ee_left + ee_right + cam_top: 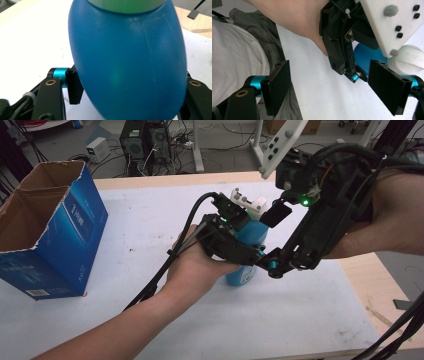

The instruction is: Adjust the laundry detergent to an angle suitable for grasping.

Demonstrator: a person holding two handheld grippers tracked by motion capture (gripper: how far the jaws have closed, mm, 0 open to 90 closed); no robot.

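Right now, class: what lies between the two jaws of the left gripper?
The blue bottle: in the left gripper view its rounded body sits between the left gripper jaws, both against its sides.

Lab: floor computers (144,140), cables (227,130)

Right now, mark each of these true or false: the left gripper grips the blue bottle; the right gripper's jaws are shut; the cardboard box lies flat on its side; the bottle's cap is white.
1. The left gripper grips the blue bottle. True: its jaws press on both sides of the body.
2. The right gripper's jaws are shut. False: they stand wide apart, holding nothing.
3. The cardboard box lies flat on its side. False: it stands with its flaps open upward.
4. The bottle's cap is white. True.
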